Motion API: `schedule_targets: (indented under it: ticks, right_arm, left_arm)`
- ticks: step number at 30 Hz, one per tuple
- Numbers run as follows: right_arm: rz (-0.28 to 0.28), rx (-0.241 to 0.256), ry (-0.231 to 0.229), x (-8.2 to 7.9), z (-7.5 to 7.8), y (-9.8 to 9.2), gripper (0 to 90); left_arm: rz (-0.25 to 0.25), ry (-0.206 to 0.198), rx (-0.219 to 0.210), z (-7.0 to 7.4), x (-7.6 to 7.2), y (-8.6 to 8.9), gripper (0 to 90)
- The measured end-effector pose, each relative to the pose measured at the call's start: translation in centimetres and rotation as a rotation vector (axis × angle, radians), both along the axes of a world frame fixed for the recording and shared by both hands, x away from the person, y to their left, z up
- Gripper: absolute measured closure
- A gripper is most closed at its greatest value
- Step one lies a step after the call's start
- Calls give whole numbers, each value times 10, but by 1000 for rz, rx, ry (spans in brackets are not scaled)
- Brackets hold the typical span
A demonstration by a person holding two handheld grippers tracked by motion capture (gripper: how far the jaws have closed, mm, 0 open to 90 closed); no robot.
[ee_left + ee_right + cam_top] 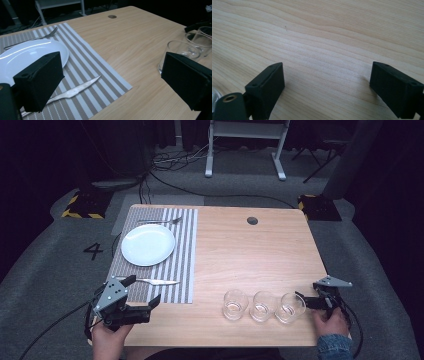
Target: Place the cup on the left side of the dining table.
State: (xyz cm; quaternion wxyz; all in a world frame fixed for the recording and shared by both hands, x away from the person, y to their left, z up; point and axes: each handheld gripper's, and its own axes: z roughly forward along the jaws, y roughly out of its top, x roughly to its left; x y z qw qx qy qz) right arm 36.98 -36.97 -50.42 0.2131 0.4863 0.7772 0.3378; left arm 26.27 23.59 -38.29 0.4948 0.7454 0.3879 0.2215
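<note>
A white plate [148, 244] lies on a striped placemat [181, 270] at the table's left. A fork [160, 221] rests beyond the plate and a knife [156, 281] on its near side. Three empty clear glasses [235, 304] [263, 306] [291, 307] stand in a row near the front edge. My left gripper [145, 291] hovers open at the front left corner of the placemat, holding nothing. In the left gripper view the knife [75, 90] and plate [25, 55] lie past its jaws. My right gripper [309, 301] is open just right of the rightmost glass, over bare wood [324, 50].
The wooden table [250, 255] has a round cable hole [252, 220] near its far edge. Cables trail from both grippers off the front corners. On the floor behind are yellow-black blocks [80, 207] and a white frame [245, 150].
</note>
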Motion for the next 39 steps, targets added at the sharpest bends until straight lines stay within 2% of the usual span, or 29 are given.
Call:
schedule_targets:
  ticks: [3,7,20,21,26,31,39]
  right_arm:
    - [0,0,0,0,0,0,128]
    - [0,0,0,0,0,0,128]
    - [0,0,-1,0,0,0,128]
    - [0,0,0,0,0,0,128]
    - [0,0,0,0,0,0,128]
    - [-1,1,0,0,0,0,128]
    - [-2,1,0,0,0,0,128]
  left_arm:
    - [-33,3,5,1,2,-4,31]
    - [-50,12,0,2,8,-13,31]
    - [-192,-3,13,10,29,-61,32]
    - [-192,-3,13,10,29,-61,32]
    - [-275,-16,-31,9,36,-82,47]
    - [-333,-10,-20,7,43,-104,65]
    - [-394,13,-4,1,52,-133,68]
